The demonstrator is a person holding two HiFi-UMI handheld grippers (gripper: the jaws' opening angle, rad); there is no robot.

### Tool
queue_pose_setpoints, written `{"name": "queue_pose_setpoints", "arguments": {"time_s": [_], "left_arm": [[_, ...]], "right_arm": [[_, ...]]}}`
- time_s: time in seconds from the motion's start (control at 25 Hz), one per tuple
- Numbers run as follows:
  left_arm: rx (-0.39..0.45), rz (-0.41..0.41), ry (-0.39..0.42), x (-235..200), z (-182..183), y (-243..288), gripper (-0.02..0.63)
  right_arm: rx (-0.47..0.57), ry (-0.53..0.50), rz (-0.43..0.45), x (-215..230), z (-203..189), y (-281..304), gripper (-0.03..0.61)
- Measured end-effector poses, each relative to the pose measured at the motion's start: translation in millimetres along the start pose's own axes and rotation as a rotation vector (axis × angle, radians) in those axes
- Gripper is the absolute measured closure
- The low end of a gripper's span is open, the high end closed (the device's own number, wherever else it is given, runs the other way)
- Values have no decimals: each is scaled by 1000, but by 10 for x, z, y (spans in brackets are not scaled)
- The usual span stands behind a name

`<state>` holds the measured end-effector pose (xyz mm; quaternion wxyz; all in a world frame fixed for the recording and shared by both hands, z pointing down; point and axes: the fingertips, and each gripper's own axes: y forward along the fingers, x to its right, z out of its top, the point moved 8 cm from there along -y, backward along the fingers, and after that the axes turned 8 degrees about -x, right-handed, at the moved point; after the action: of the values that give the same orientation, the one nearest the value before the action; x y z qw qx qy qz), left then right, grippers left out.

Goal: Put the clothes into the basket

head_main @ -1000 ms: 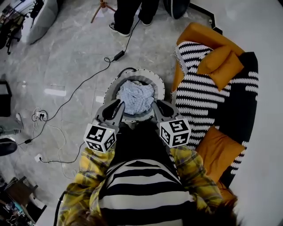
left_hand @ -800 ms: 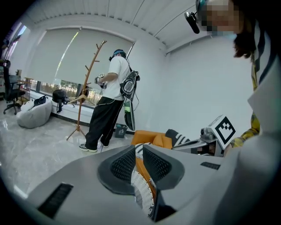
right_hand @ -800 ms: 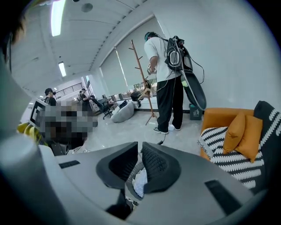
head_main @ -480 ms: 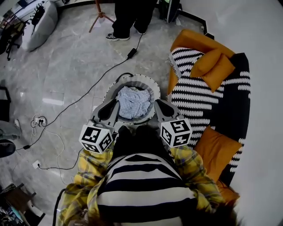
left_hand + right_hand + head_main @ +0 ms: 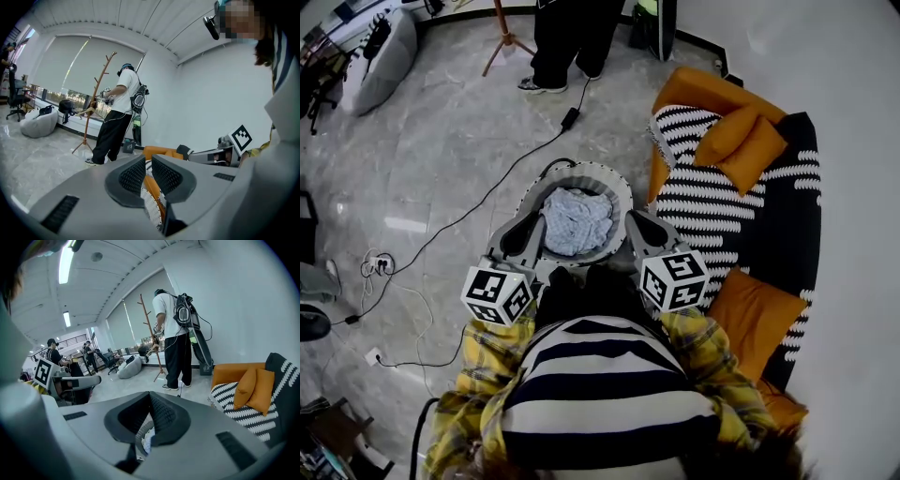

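A round grey-rimmed basket (image 5: 581, 170) stands on the floor in front of me, with crumpled light-blue clothes (image 5: 577, 220) inside. My left gripper (image 5: 536, 223) hovers over its left rim and my right gripper (image 5: 630, 217) over its right rim, both above the basket. In the left gripper view the jaws (image 5: 147, 161) have just been closing to a thin slit with nothing between the pads; the basket's mesh rim (image 5: 151, 206) shows below. In the right gripper view the jaws (image 5: 149, 397) have just closed, tips touching and empty, with the clothes (image 5: 147, 441) below them.
An orange sofa with a black-and-white striped blanket (image 5: 712, 206) and orange cushions sits right of the basket. A black cable (image 5: 487, 187) runs across the floor at the left. A person (image 5: 572, 37) stands beyond the basket beside a wooden coat stand (image 5: 502, 28).
Both grippers have risen, and the basket looks smaller and farther below them. The clothes stay in the basket.
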<state>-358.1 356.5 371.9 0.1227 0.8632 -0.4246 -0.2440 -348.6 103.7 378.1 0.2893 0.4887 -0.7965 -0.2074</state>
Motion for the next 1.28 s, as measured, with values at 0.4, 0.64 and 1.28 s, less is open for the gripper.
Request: {"name": "queue_pose_setpoints", "arguments": {"time_s": [0.4,0.64,1.28], "left_arm": [[-28,-6,2,20,-18,-3,561],[-47,-2,-2,16,-40,31,561],[-51,25,-30,-62,-76,17,561]], "right_arm": [[-12,21,10,-51,-35,-16,552],[-27,17,13,-51,-58,15,552],[-45,10,14,-24,-41,74,552]]}}
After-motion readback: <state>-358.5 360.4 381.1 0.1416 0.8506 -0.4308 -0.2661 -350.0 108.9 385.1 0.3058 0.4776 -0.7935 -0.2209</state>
